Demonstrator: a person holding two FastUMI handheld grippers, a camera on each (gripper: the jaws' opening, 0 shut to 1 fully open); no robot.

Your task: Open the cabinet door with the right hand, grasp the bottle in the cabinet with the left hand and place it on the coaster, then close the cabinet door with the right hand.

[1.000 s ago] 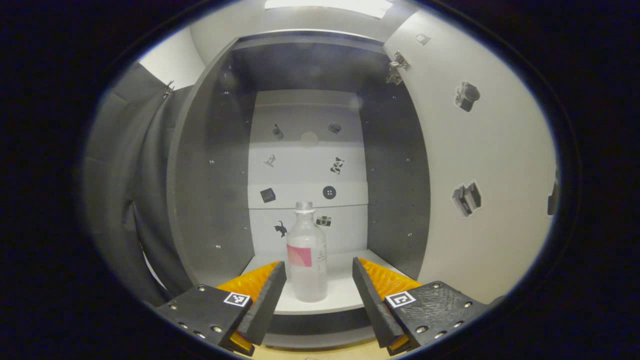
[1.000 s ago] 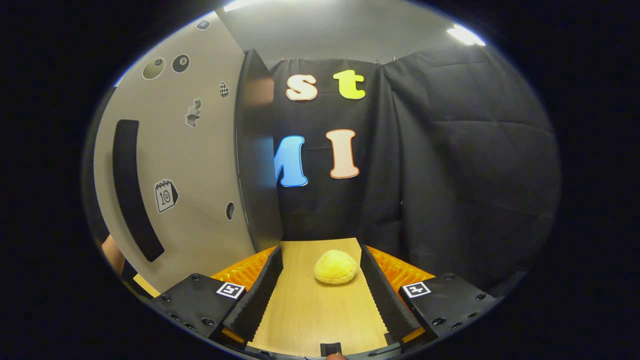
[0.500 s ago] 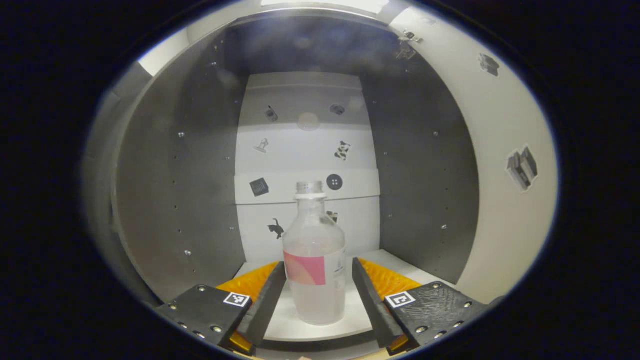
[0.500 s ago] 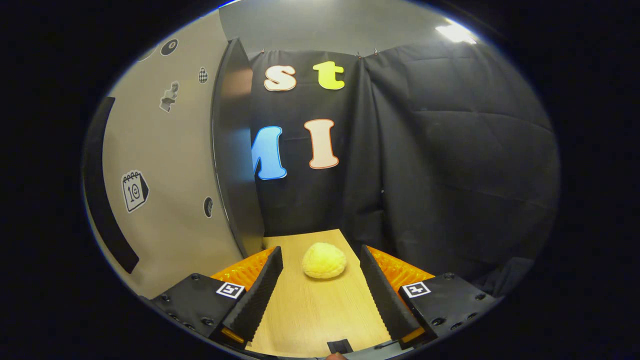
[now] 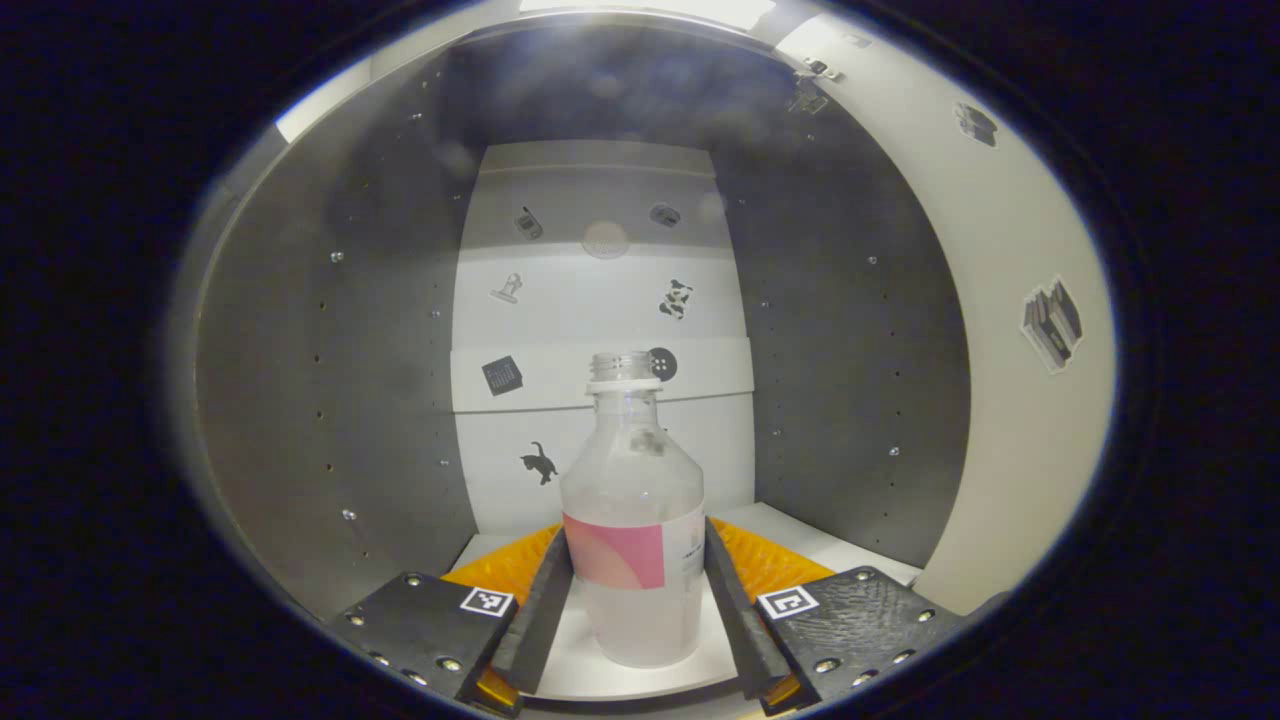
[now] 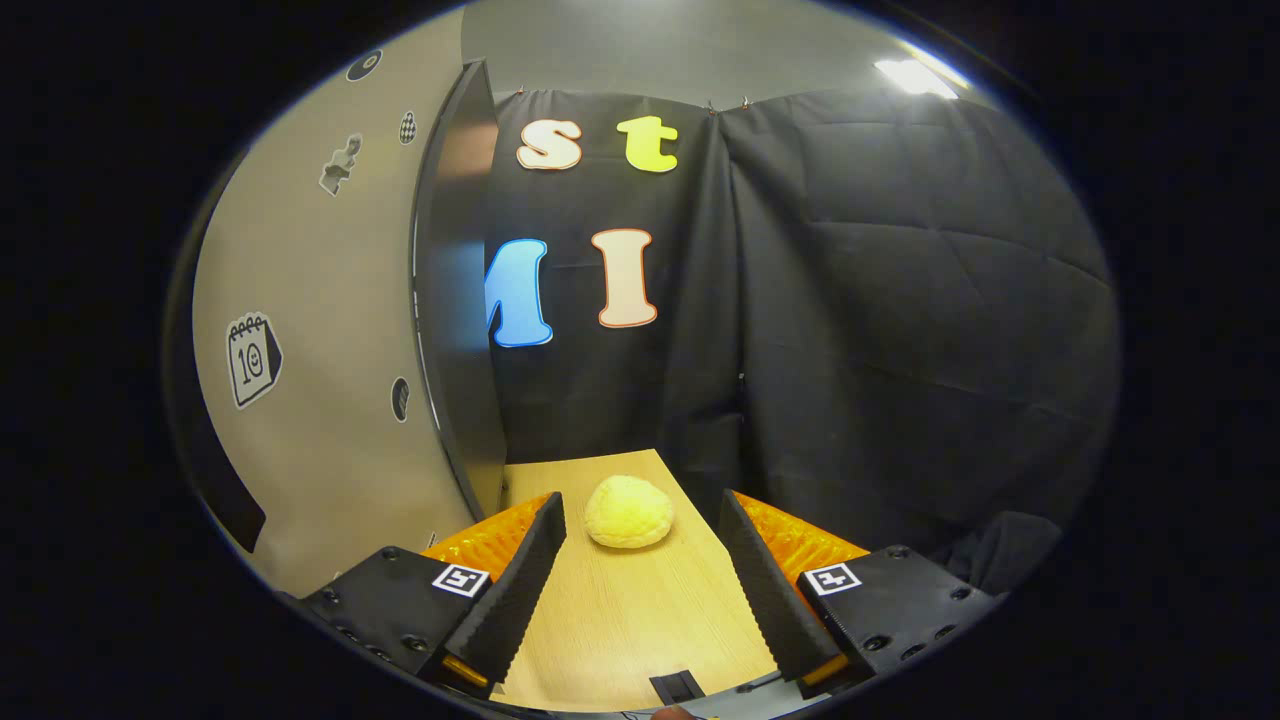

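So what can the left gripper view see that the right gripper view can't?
The left gripper view looks into the open cabinet, where an upright bottle stands between the left gripper fingers, which sit close at its sides. The right gripper view has a wooden table with a yellow lump beyond the open right gripper, in front of black cloth. Both catch the open cabinet door with its stickers.

Bottle (image 5: 633, 540) upright on cabinet shelf (image 5: 780, 525); bun-like lump (image 6: 628, 511), prob. foam, on table (image 6: 620, 620).

Upright clear bottle (image 5: 632, 540) inside cabinet (image 5: 330, 380)
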